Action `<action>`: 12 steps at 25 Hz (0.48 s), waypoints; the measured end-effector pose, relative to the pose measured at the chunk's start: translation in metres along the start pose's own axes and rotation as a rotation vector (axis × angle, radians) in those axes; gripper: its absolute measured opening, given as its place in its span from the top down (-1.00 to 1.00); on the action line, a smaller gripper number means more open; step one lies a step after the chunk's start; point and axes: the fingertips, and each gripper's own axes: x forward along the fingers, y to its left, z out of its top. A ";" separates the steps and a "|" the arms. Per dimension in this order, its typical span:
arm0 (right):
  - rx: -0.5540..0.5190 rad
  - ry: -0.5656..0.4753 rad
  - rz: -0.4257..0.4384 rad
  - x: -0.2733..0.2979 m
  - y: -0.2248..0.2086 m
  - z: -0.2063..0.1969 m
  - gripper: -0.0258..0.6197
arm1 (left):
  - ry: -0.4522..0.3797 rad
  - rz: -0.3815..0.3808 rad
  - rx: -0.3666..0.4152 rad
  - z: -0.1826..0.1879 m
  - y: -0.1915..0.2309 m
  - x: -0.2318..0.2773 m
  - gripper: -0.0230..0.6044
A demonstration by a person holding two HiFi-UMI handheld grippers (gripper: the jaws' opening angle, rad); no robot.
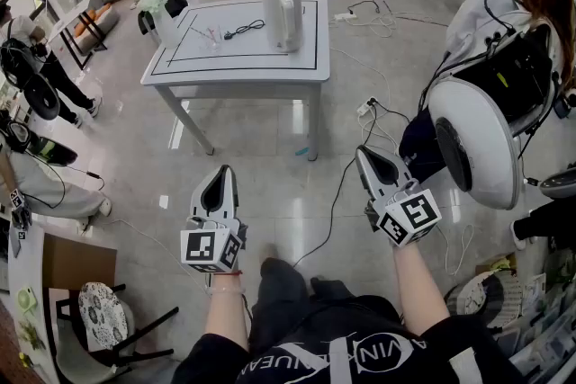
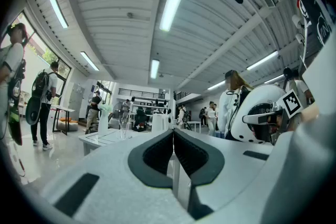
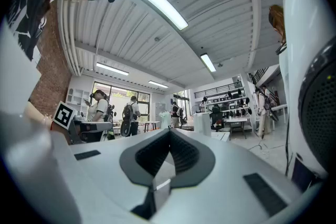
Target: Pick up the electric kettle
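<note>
The left gripper [image 1: 223, 170] and the right gripper [image 1: 364, 154] are both keeping their jaws together on nothing, well apart from the table [image 1: 236, 70]. The kettle [image 1: 281, 15] is standing upright near the table's far right corner. In both gripper views it is showing small and indistinct.

Lower centre of frame: left claw [image 1: 224, 170] and right claw [image 1: 363, 152] held level, tips pointing up-frame. Jaws of both pressed together, nothing between. Bare left forearm [image 1: 227, 312] and right forearm [image 1: 419, 288] behind.
</note>
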 end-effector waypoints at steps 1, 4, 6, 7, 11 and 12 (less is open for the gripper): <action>-0.002 0.000 0.004 0.001 0.001 0.001 0.92 | -0.003 -0.001 0.001 0.001 0.000 0.000 0.89; -0.004 -0.003 0.015 0.004 0.006 0.001 0.93 | -0.008 0.000 0.003 0.003 0.002 -0.001 0.90; -0.004 -0.003 0.023 0.005 0.009 0.000 0.93 | -0.009 0.003 0.003 0.003 0.003 -0.002 0.89; -0.005 -0.002 0.028 0.005 0.010 -0.001 0.92 | -0.008 0.004 0.003 0.002 0.003 -0.002 0.89; -0.003 0.017 0.035 0.002 0.011 -0.009 0.93 | 0.005 -0.001 -0.004 -0.005 0.000 -0.003 0.89; 0.001 0.022 0.035 0.001 0.011 -0.012 0.92 | 0.008 -0.004 -0.004 -0.006 -0.001 -0.004 0.89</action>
